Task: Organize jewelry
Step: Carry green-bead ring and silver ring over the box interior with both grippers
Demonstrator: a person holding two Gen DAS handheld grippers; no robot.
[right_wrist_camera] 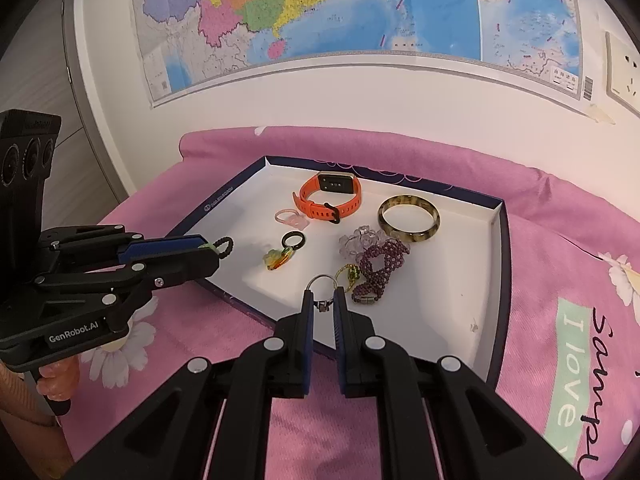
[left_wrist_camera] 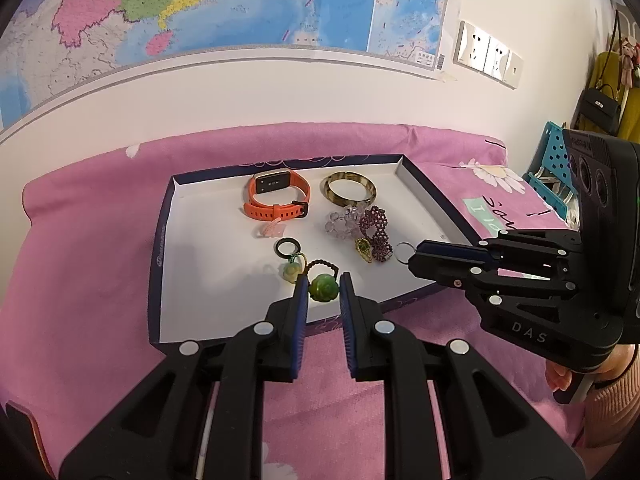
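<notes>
- A shallow box lid [left_wrist_camera: 280, 332] lies on a cloth-covered surface [left_wrist_camera: 80, 280], and a wall map [left_wrist_camera: 240, 8] hangs behind it
- In the lid, at the back, a watch [left_wrist_camera: 276, 196] lies to the left of a bangle [left_wrist_camera: 350, 188]
- Just in front of the bangle, a crystal cluster [left_wrist_camera: 344, 218] touches a beaded bracelet [left_wrist_camera: 378, 232]
- Left of these, in front of the watch, lie a small ring [left_wrist_camera: 268, 230] and, nearer, a dark ring [left_wrist_camera: 286, 247]
- The left gripper [left_wrist_camera: 324, 286] stands over the lid's near edge with a bead-ring [left_wrist_camera: 323, 286] between its fingers
- To its right, the right gripper [right_wrist_camera: 321, 300] stands at the lid's near right edge with a metal ring [right_wrist_camera: 320, 282] between its fingers
</notes>
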